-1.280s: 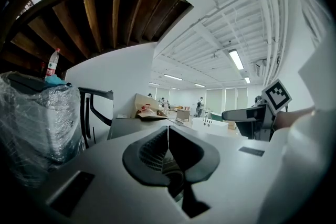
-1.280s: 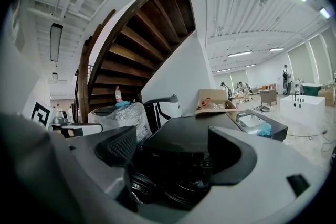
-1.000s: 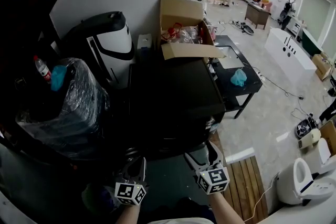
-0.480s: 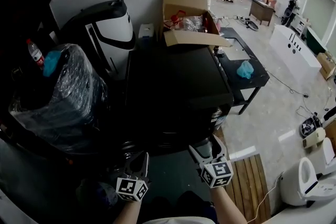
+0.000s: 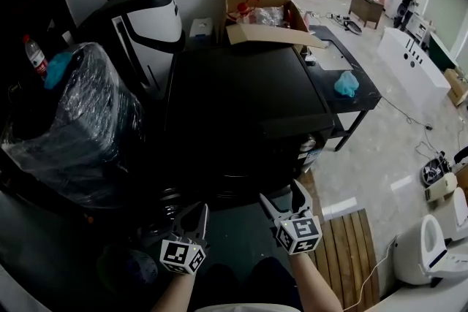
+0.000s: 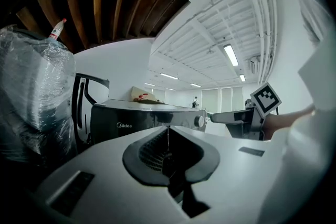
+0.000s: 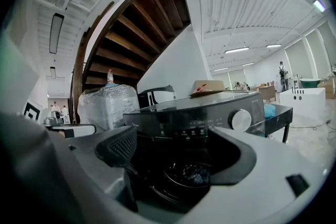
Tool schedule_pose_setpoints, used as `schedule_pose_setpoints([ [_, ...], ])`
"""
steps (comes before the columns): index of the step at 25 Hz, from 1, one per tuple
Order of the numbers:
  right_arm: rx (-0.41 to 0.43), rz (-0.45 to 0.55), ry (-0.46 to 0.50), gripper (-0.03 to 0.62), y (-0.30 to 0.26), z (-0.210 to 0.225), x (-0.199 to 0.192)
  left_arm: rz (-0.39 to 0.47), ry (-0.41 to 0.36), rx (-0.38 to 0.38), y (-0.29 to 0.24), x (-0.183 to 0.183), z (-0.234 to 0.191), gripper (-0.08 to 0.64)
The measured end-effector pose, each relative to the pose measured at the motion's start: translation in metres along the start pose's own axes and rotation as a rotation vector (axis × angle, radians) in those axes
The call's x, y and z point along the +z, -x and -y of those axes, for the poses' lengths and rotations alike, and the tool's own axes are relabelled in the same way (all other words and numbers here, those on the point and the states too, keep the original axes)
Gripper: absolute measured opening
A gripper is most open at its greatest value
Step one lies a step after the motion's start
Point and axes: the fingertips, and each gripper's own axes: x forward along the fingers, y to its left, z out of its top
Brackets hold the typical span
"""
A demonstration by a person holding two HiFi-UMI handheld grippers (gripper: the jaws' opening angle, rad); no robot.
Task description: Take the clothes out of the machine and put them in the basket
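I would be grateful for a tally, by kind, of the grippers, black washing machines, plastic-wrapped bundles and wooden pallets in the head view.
Grippers: 2, the left gripper and the right gripper
Black washing machine: 1
Plastic-wrapped bundle: 1
Wooden pallet: 1
Total: 5

Glossy machine point(image 5: 241, 106), crinkly plastic wrap point(image 5: 73, 120)

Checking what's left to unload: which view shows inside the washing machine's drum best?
The right gripper view: the drum sits framed between the open right claw, with a bluish bundle inside. The head view shows only the machine's dark top; the left gripper view its front panel, drum hidden behind the shut left claw.
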Motion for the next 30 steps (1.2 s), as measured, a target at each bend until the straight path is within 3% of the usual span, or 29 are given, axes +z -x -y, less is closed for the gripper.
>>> schedule_pose_setpoints([
  [11, 0.016, 0.036, 0.029, 0.411, -0.034, 0.019, -0.071, 0.033, 0.014, 0.006, -0.026, -0.086, -0.013, 0.021],
  [17, 0.029, 0.041, 0.033, 0.417, -0.054, 0.035, -0.122, 0.033, -0.011, -0.029, -0.045, -0.140, -0.011, 0.021],
  [22, 0.004, 0.064, 0.153, 0.419, -0.074, 0.038, -0.160, 0.052, -0.038, -0.021, -0.053, -0.184, -0.020, 0.021],
  [30, 0.007, 0.063, 0.096, 0.416, -0.091, 0.042, -0.208, 0.056, -0.037, -0.023, -0.049, -0.226, -0.026, 0.021],
])
